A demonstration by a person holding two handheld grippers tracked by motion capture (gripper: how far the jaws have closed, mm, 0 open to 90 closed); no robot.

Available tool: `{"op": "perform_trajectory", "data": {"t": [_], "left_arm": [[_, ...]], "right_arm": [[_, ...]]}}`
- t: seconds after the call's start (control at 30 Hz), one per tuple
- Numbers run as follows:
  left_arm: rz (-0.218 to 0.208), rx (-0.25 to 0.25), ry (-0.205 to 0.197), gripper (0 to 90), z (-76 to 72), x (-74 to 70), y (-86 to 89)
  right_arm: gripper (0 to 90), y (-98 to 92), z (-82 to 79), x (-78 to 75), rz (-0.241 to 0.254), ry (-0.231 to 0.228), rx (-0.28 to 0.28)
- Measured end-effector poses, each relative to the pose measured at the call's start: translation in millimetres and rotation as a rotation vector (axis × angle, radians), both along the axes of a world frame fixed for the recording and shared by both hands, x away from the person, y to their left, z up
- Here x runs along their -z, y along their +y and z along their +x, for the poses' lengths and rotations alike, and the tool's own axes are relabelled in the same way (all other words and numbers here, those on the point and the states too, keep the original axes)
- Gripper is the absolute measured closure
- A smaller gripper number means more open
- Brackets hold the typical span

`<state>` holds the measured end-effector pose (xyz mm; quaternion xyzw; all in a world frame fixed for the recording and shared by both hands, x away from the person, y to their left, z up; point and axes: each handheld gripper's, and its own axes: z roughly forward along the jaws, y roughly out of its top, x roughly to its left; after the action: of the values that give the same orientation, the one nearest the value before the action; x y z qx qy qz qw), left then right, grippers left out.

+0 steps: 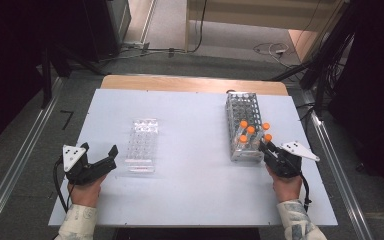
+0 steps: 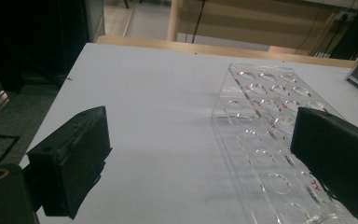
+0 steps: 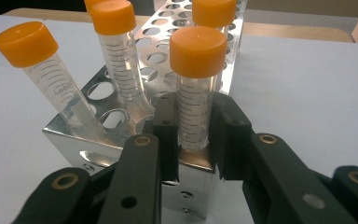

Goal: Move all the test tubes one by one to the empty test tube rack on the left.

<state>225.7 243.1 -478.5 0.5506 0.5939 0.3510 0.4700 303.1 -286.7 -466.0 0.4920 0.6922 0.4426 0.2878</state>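
A shiny metal tube rack [image 1: 244, 109] stands at the right of the white table and holds several clear tubes with orange caps. My right gripper [image 1: 267, 147] is at the rack's near right corner, shut on the tube [image 1: 268, 137] standing there. In the right gripper view the black pads [image 3: 165, 135] press both sides of this upright tube [image 3: 193, 102], just above the rack's top plate [image 3: 168, 51]. My left gripper [image 1: 111, 159] rests open by the near left corner of a clear plastic well rack [image 1: 142, 145]. Between its jaws [image 2: 200, 130] lies bare table, with the clear rack [image 2: 265, 116] partly behind the right jaw.
Two more capped tubes [image 3: 51, 88] [image 3: 121, 60] lean in the metal rack's near rows. The white table top [image 1: 190, 150] lies on a wooden table [image 1: 190, 84]. Rails run along the floor on both sides, and cables [image 1: 272, 49] lie beyond the far edge.
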Motion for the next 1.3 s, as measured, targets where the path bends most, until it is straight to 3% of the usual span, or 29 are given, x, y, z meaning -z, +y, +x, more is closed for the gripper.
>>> {"op": "perform_trajectory", "data": {"t": [0.13,0.3,0.47,0.8,1.0,1.3], "left_arm": [[-0.002,0.002,-0.002,4.6,0.3,0.1,0.0],[0.005,0.001,-0.017,4.6,-1.0,-0.9,-0.8],[0.011,0.001,-0.032,5.1,-2.5,-2.2,-2.9],[0.050,0.012,-0.080,5.2,-7.4,-6.4,-7.9],[0.049,0.028,-0.096,5.6,-11.2,-9.8,-11.9],[0.033,0.103,-0.096,5.8,-15.5,-14.0,-26.3]], "right_arm": [[71.4,-0.6,-0.2,-0.5,0.002,-0.003,0.002],[71.5,-3.0,-4.5,-10.4,0.027,-0.039,0.007],[71.8,-6.8,-13.4,-29.3,0.067,-0.104,0.010],[72.0,-12.3,-28.1,-44.7,0.077,-0.151,0.006],[72.1,-10.2,-41.5,-48.8,0.077,-0.149,-0.021],[72.1,-1.3,-54.5,-42.3,0.072,-0.123,-0.078]]}}
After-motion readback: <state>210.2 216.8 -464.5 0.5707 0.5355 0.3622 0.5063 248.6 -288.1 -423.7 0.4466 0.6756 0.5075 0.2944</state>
